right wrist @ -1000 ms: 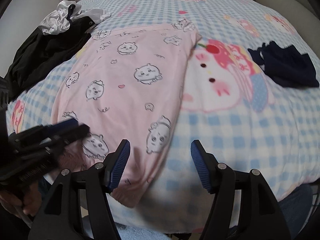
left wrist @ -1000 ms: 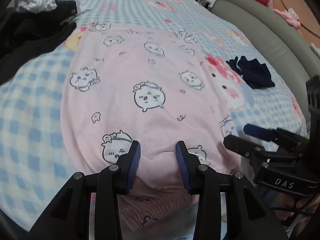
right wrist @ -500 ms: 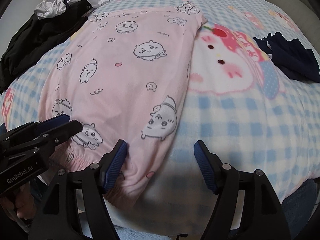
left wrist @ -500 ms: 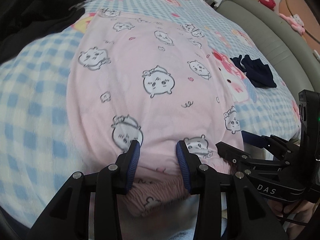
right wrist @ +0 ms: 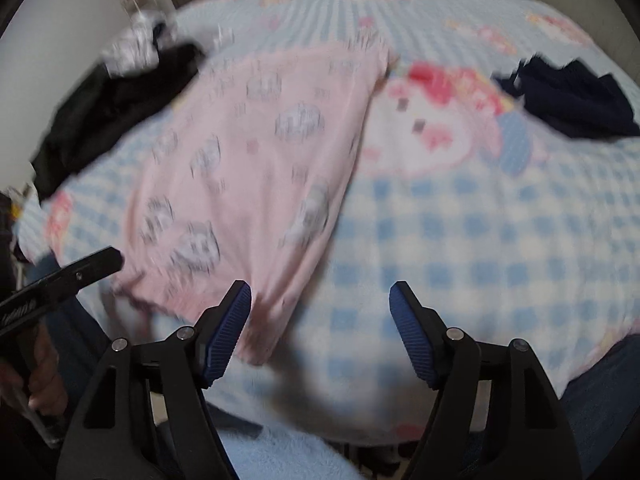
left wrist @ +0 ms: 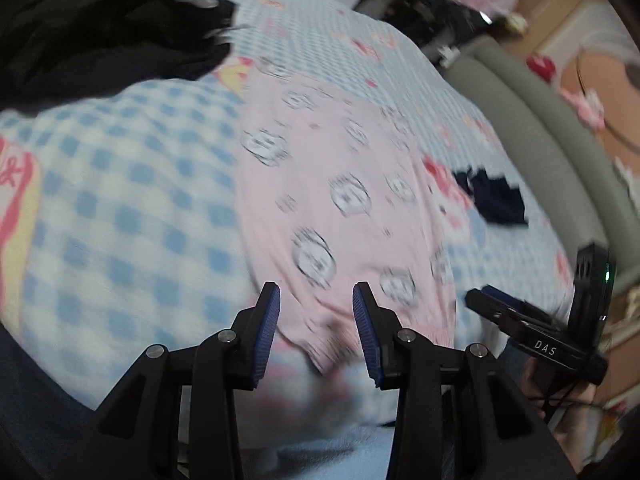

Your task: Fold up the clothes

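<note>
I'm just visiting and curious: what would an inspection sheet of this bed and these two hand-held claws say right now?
Surface: bed under a blue checked cartoon blanket.
Job's things: pink printed garment lying flat.
Clutter: black clothes far left; navy garment far right.
Grippers: left gripper open over the pink hem; right gripper open, jaws just widened, pink edge by one finger.
Cables: thin cable below the right gripper.
Surroundings: grey padded bed frame.
</note>
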`<act>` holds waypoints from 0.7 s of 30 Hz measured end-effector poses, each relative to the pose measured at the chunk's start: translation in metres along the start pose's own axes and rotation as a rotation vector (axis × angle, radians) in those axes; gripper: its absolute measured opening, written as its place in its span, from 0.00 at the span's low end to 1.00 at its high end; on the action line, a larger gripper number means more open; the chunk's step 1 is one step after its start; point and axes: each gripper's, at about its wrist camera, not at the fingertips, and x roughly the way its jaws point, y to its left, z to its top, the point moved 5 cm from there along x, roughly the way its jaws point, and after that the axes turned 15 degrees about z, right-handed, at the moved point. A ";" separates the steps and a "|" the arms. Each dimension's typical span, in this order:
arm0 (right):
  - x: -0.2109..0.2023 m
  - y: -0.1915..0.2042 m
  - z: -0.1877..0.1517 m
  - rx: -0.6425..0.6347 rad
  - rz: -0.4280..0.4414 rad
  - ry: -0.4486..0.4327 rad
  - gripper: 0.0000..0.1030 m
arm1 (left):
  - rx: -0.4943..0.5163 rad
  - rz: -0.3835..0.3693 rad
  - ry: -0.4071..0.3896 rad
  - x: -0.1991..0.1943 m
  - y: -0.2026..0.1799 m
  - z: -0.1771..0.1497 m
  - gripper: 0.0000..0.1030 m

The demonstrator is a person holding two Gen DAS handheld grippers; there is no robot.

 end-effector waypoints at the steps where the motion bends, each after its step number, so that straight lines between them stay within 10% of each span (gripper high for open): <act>1: -0.001 -0.004 0.006 0.005 -0.002 -0.007 0.71 | -0.017 -0.008 0.017 0.006 0.004 0.002 0.37; 8: 0.032 -0.019 0.003 0.110 0.113 0.071 0.38 | -0.054 -0.013 0.123 0.043 0.009 -0.015 0.30; 21: 0.041 -0.008 0.001 0.088 0.091 0.059 0.38 | -0.030 -0.015 0.102 0.043 0.003 -0.015 0.31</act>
